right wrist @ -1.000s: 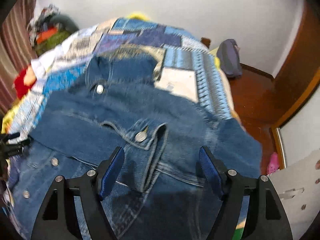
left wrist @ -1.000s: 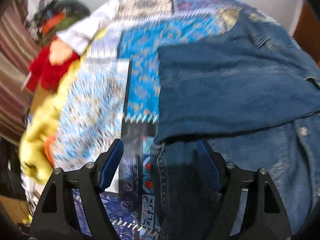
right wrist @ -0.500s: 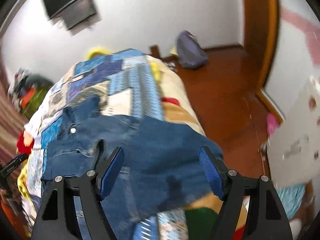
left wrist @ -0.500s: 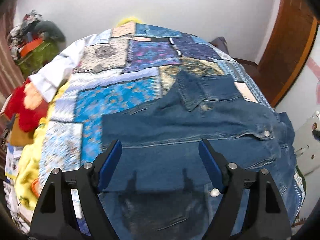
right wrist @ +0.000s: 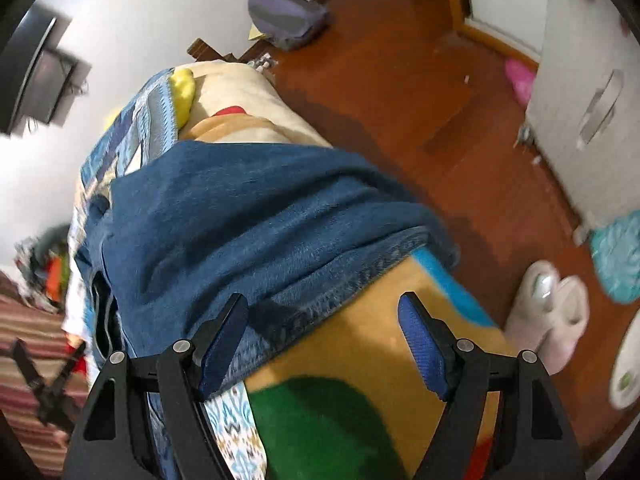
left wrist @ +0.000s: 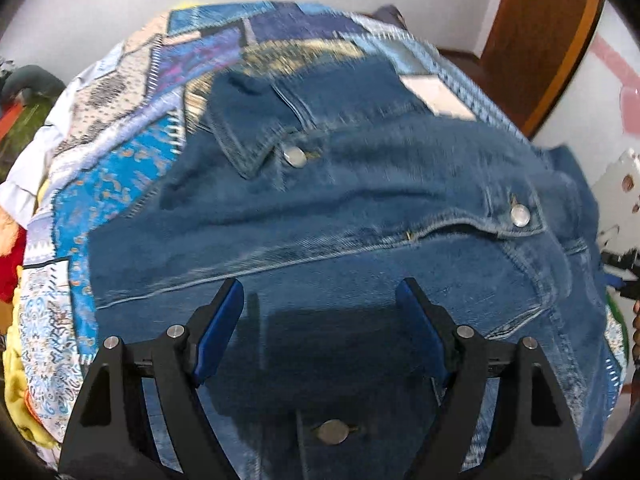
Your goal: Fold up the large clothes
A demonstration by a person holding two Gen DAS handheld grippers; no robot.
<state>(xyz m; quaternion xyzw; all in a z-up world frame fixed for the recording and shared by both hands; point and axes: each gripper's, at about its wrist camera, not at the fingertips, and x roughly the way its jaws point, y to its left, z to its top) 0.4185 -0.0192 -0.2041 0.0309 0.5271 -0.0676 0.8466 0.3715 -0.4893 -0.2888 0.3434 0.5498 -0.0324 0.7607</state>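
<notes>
A blue denim jacket (left wrist: 360, 208) lies spread on a bed, front up, collar (left wrist: 248, 136) at the far end, metal buttons showing. My left gripper (left wrist: 320, 328) is open and empty just above the jacket's middle. In the right wrist view the jacket's right part (right wrist: 248, 220) hangs over the bed's right side, its hem (right wrist: 340, 284) lying on a tan, blue and green blanket (right wrist: 360, 344). My right gripper (right wrist: 324, 336) is open and empty above that hem and blanket.
A blue patchwork quilt (left wrist: 128, 152) covers the bed. Red and yellow clothes (left wrist: 12, 240) lie at the bed's left edge. To the right are a wooden floor (right wrist: 420, 92), a grey bag (right wrist: 288, 12), light slippers (right wrist: 548, 308) and a white cabinet (right wrist: 592, 80).
My left gripper has swung from the jacket's left edge to over its middle. My right gripper has swung right, from over the jacket front to the bed's right side. Both stayed open.
</notes>
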